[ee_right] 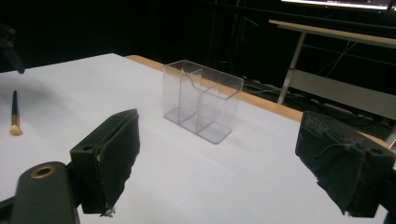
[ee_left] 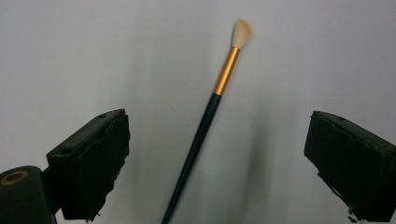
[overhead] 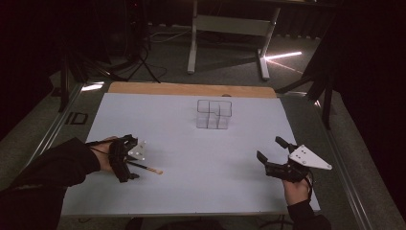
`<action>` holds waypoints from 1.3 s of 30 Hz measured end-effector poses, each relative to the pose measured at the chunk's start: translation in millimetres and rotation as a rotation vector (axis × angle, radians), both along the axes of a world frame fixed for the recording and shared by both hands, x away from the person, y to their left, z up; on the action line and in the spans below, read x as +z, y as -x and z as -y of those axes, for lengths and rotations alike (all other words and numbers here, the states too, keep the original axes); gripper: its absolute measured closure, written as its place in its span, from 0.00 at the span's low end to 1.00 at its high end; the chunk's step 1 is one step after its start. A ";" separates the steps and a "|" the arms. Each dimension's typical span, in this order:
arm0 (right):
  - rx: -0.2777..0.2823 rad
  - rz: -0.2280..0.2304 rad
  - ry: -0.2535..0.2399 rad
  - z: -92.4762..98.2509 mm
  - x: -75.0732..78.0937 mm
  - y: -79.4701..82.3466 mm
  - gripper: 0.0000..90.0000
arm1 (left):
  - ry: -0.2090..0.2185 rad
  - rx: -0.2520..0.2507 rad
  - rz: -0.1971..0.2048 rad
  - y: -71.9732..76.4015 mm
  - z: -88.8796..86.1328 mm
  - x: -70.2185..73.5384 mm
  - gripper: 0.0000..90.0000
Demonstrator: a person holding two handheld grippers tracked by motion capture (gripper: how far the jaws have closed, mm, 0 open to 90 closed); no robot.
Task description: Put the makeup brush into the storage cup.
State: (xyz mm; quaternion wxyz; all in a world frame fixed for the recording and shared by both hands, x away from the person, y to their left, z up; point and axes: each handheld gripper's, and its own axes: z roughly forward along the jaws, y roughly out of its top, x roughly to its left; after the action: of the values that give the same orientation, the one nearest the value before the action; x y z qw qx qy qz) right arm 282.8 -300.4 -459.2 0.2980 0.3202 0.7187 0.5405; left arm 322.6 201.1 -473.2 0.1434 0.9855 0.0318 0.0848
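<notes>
A thin paintbrush lies flat on the white table sheet; it has a dark handle, a gold ferrule and pale bristles. My left gripper hovers over it, open, with one jaw on each side of the handle and neither touching it. From above, the left gripper is at the table's left, and the brush pokes out to its right. My right gripper is open and holds nothing at the front right. It faces a clear plastic organizer with several compartments, which stands empty and upright toward the back middle.
A strip of the wooden board shows past the sheet's far edge. A metal desk frame and tripod legs stand on the dark floor beyond. A wide stretch of white sheet separates the two grippers.
</notes>
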 end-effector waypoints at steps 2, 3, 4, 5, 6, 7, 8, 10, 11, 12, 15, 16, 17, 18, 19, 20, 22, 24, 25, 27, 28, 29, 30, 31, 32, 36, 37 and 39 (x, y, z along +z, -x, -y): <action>0.001 -0.006 0.002 -0.4 -0.8 -0.4 0.15 | -0.002 -0.024 0.010 -0.3 0.0 -1.6 0.10; 0.001 -0.006 0.002 -0.4 -0.8 -0.4 0.15 | -0.002 -0.024 0.010 -0.3 0.0 -1.6 0.13; 0.003 -0.005 0.001 -0.5 -1.0 -0.9 0.15 | 0.000 -0.027 0.010 -1.2 0.3 -2.3 0.14; 0.003 -0.005 0.001 -0.6 -1.1 -1.0 0.15 | 0.004 -0.035 0.009 -1.6 0.4 -2.7 0.16; 0.003 -0.005 0.001 -0.6 -1.1 -1.0 0.15 | 0.009 -0.040 -0.008 -2.7 0.6 -3.2 0.16; 0.001 -0.006 0.000 -0.4 -1.3 -1.1 0.15 | -0.003 -0.071 -0.007 -3.0 1.7 -4.6 0.19; 0.001 -0.006 0.000 -0.4 -1.3 -1.1 0.15 | -0.003 -0.071 -0.007 -3.0 1.7 -4.6 0.22; 0.000 -0.007 0.000 -0.4 -1.4 -1.0 0.15 | 0.000 -0.091 -0.014 -5.0 3.9 -5.3 0.28; 0.001 -0.007 0.000 -0.4 -1.3 -0.9 0.15 | 0.003 -0.092 -0.024 -6.1 4.6 -5.6 0.32; 0.001 -0.007 0.000 -0.4 -1.3 -0.9 0.15 | 0.006 -0.093 -0.025 -7.5 5.5 -6.2 0.32; 0.001 -0.010 0.001 -0.4 -1.7 -0.8 0.15 | -0.026 -0.097 -0.034 -10.4 10.2 -11.3 0.41; 0.001 -0.010 0.001 -0.4 -1.7 -0.8 0.15 | -0.026 -0.097 -0.034 -10.4 10.2 -11.3 0.44; 0.000 -0.013 0.000 -0.3 -2.0 -0.8 0.15 | -0.037 -0.103 -0.032 -11.8 12.5 -13.0 0.47; 0.000 -0.013 0.000 -0.3 -2.0 -0.8 0.15 | -0.037 -0.103 -0.032 -11.8 12.5 -13.0 0.52; 0.000 -0.013 0.003 -0.3 -2.3 -1.0 0.15 | -0.036 -0.096 -0.052 -13.6 13.1 -14.3 0.55; 0.000 -0.014 0.004 -0.3 -2.3 -1.1 0.15 | -0.055 -0.101 -0.053 -15.8 13.3 -16.5 0.57; 0.002 -0.014 0.003 -0.4 -2.1 -0.8 0.15 | -0.065 -0.105 -0.057 -16.2 13.4 -18.1 0.62; 0.002 -0.012 0.002 -0.5 -1.9 -0.5 0.15 | -0.077 -0.117 -0.068 -16.5 13.9 -21.0 0.68; 0.003 -0.009 0.004 -0.5 -1.7 -0.4 0.15 | -0.084 -0.128 -0.063 -16.2 14.4 -22.9 0.68; 0.002 -0.010 0.004 -0.1 -1.7 -0.3 0.15 | -0.080 -0.134 -0.076 -17.9 15.4 -24.9 0.72; 0.002 -0.010 0.004 0.0 -1.7 -0.3 0.15 | -0.089 -0.135 -0.079 -19.8 16.2 -26.5 0.73; 0.002 -0.010 0.006 0.0 -1.6 -0.1 0.15 | -0.089 -0.135 -0.079 -19.8 16.2 -26.5 0.74; 0.002 -0.010 0.006 0.0 -1.6 -0.1 0.15 | -0.096 -0.139 -0.077 -20.8 16.7 -27.4 0.74; 0.002 -0.006 0.006 0.0 -1.1 0.5 0.15 | -0.103 -0.145 -0.082 -21.7 17.1 -28.5 0.78; 0.001 -0.005 0.006 0.1 -0.9 0.6 0.15 | -0.106 -0.145 -0.090 -22.5 17.4 -29.2 0.78; 0.001 -0.006 0.007 0.8 -1.2 0.3 0.15 | -0.136 -0.161 -0.111 -26.3 18.7 -33.2 0.85; 0.000 -0.006 0.007 0.9 -1.3 0.1 0.15 | -0.136 -0.161 -0.111 -26.3 18.7 -33.2 0.85; 0.001 -0.007 0.006 1.1 -1.4 0.0 0.15 | -0.144 -0.165 -0.120 -27.5 19.7 -34.2 0.85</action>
State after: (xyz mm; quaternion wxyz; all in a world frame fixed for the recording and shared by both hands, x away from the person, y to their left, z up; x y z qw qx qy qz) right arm 282.8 -301.5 -460.6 0.2964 0.3210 0.7215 0.5373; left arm 350.1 181.4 -507.4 0.0765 0.9958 -0.0472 0.0155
